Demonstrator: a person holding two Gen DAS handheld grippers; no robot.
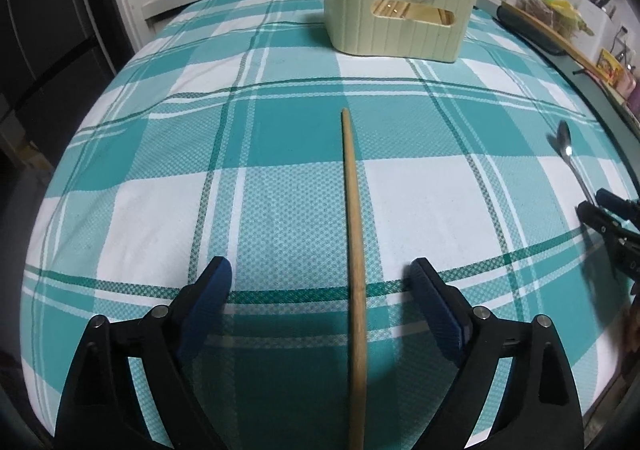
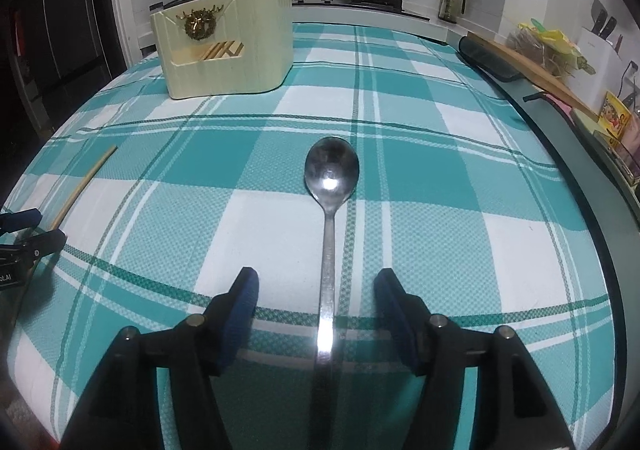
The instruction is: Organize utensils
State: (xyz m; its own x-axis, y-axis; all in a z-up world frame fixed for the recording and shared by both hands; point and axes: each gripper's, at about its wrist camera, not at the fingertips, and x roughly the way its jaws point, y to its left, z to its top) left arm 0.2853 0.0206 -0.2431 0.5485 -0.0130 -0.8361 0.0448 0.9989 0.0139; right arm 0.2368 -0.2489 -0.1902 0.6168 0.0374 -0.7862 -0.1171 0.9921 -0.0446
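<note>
Left gripper (image 1: 322,276) spread wide around wooden chopstick (image 1: 354,250); right gripper (image 2: 316,290) likewise unclenched astride spoon (image 2: 330,186). Both flat on checked cloth (image 1: 160,170), holder (image 1: 400,6) well beyond. Thin, possibly slippery shafts: likely to roll or pivot out if pinched off-centre.

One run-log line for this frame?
left gripper: open, straddling chopstick | right gripper: open, straddling spoon | both on cloth | holder: chopsticks inside
</note>
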